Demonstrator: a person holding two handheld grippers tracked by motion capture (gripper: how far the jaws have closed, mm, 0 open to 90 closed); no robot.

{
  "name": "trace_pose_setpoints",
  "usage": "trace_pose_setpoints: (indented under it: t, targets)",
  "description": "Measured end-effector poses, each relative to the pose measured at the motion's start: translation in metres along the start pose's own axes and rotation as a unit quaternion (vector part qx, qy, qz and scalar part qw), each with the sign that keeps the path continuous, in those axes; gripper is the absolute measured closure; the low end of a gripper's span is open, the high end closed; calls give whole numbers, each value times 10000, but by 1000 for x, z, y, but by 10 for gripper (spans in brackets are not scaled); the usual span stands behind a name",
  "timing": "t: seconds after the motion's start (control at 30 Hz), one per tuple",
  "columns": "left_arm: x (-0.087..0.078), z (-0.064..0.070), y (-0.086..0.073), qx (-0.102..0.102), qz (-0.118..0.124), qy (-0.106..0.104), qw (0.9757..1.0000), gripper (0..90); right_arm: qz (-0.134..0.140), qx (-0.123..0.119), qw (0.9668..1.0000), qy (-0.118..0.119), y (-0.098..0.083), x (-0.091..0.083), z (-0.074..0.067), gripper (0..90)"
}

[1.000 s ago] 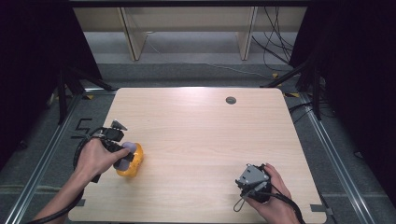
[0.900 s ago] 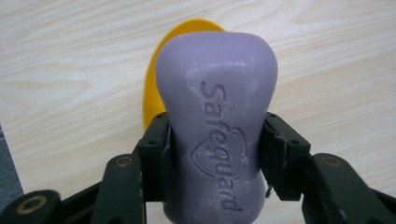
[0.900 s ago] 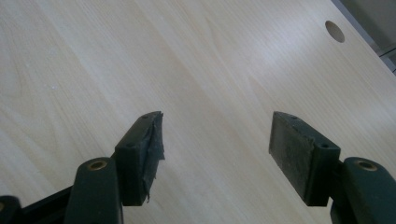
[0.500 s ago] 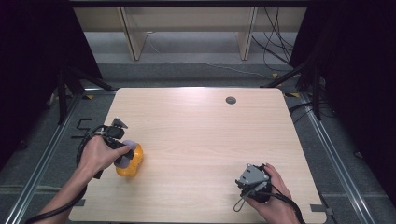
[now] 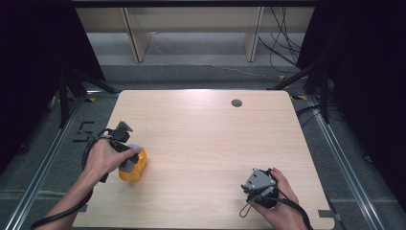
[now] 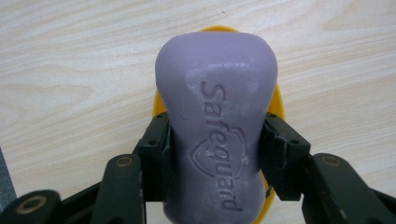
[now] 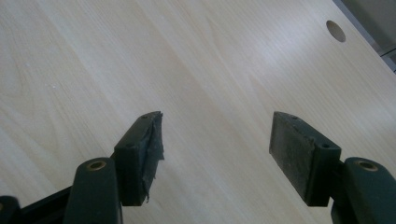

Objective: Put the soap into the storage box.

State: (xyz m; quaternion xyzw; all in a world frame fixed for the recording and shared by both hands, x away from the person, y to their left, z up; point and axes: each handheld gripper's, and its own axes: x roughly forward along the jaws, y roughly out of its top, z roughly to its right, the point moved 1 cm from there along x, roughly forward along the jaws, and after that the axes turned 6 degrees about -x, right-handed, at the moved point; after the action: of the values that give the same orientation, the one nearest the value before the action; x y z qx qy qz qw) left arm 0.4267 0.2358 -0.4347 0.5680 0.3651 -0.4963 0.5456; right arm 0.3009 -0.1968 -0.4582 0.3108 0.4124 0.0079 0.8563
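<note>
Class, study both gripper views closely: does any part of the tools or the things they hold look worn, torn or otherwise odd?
Yes. On the right gripper, the left pad looks frayed, with ragged material hanging from its edge. The purple soap in the left gripper shows only light whitish scuffs.

A pale wood-grain bench (image 5: 206,143) has a round cable hole (image 5: 236,103) near its far edge. Beyond it stand light wooden shelf legs (image 5: 136,40), and cables (image 5: 282,48) lie on the grey floor (image 5: 201,72).

matt soap bar (image 6: 215,135), wood-grain table (image 5: 210,139).
</note>
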Motion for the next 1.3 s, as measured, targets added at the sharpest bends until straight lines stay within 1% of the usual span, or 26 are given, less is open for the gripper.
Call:
trace_pose_setpoints:
  t: [0.07,0.13,0.4,0.47,0.57,0.67,0.77,0.83,0.97,1.07,1.23,1.3]
  targets:
    - [1,1,0,43,-58,11,10000,493,-2,-4,10000,7,0,0,0,355]
    - [3,2,1,25,-15,15,10000,493,-3,6,10000,1,0,0,0,355]
    - [5,3,2,43,-58,52,10000,492,-2,6,10000,-2,0,0,0,355]
    - [7,3,2,1,-51,83,10000,492,1,-1,10000,5,0,0,0,354]
    - [9,3,2,2,-55,71,10000,492,-4,1,10000,5,0,0,0,354]
    - [10,3,1,31,-88,110,9999,492,4,8,10000,7,0,1,0,354]
    - [12,3,1,54,-78,110,9999,492,-2,4,10000,14,0,1,0,354]
    - [12,3,2,67,-114,113,9998,492,0,3,10000,14,0,1,0,354]
    - [15,3,2,28,-97,121,9999,492,-2,4,10000,19,0,1,0,354]
    - [16,3,1,88,-147,132,9998,492,-2,1,10000,21,0,1,0,354]
    - [19,3,1,60,-138,135,9998,492,-3,1,10000,21,0,1,0,354]
    - [19,2,1,80,-198,136,9997,492,-4,3,10000,23,0,1,0,353]
